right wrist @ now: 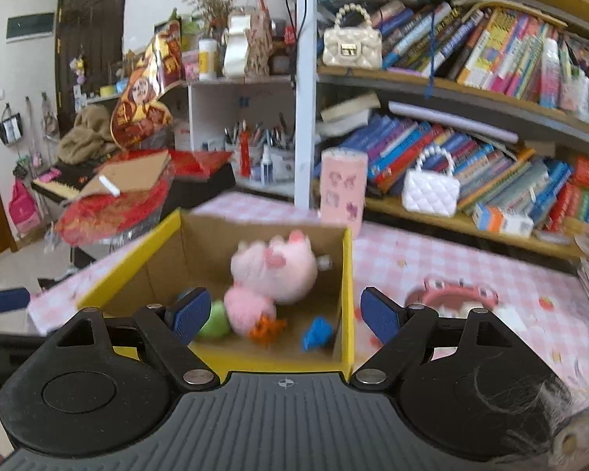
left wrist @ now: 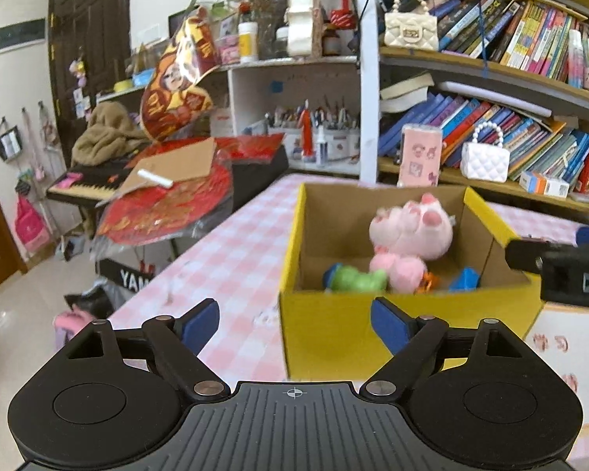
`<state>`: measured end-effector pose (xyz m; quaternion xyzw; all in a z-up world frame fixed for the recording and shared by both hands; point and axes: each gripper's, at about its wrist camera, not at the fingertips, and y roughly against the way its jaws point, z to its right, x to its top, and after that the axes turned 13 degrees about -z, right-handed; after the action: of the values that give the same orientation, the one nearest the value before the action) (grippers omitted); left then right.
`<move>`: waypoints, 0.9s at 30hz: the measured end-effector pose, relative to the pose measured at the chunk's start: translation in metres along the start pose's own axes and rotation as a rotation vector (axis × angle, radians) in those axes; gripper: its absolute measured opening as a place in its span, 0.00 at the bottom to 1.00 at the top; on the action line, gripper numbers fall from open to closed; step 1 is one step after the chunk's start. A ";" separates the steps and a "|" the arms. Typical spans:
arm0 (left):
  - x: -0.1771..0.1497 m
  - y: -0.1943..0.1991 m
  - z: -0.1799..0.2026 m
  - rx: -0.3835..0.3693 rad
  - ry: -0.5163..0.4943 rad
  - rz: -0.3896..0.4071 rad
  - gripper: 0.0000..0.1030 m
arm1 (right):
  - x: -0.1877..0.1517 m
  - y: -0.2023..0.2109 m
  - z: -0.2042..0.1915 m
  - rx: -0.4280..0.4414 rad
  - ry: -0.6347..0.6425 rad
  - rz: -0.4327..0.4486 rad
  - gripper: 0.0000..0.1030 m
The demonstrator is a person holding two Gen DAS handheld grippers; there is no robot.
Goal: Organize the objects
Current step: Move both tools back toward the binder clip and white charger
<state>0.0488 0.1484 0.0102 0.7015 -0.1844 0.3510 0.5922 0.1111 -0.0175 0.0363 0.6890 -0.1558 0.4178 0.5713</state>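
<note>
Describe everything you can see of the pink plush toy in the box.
The pink plush toy is fluffy and pale pink, with darker pink patches that look like paw pads or a snout; blur hides the details. It lies tumbled inside the open yellow cardboard box, toward the far right corner, leaning against the brown inner wall. A rounded pink part sits lowest, next to a green toy, with a small orange piece at its base. Neither gripper touches it.

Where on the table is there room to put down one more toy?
Free: the checked tablecloth left of the yellow box, and the patch between the box and the bookshelf. Crowded: inside the box, where the pink plush sits among small toys, and around the pink round toy.
</note>
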 end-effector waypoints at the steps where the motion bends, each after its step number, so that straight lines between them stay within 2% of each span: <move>1: -0.004 0.002 -0.002 0.000 0.002 -0.007 0.84 | -0.006 0.002 -0.002 -0.004 -0.005 -0.012 0.80; 12: -0.046 0.019 -0.009 0.000 -0.013 -0.091 0.85 | -0.070 0.023 -0.019 -0.039 -0.034 -0.122 0.80; 16: -0.056 0.024 -0.005 -0.002 -0.040 -0.103 0.89 | -0.086 0.029 -0.019 -0.061 -0.049 -0.152 0.80; 23: -0.071 0.027 0.004 -0.056 -0.088 -0.150 0.90 | -0.111 0.038 -0.012 -0.106 -0.134 -0.230 0.80; 27: -0.074 0.027 0.017 -0.092 -0.117 -0.157 0.90 | -0.118 0.045 -0.001 -0.134 -0.174 -0.241 0.81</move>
<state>-0.0158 0.1139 -0.0246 0.7051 -0.1791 0.2530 0.6377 0.0085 -0.0606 -0.0235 0.6966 -0.1484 0.2738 0.6464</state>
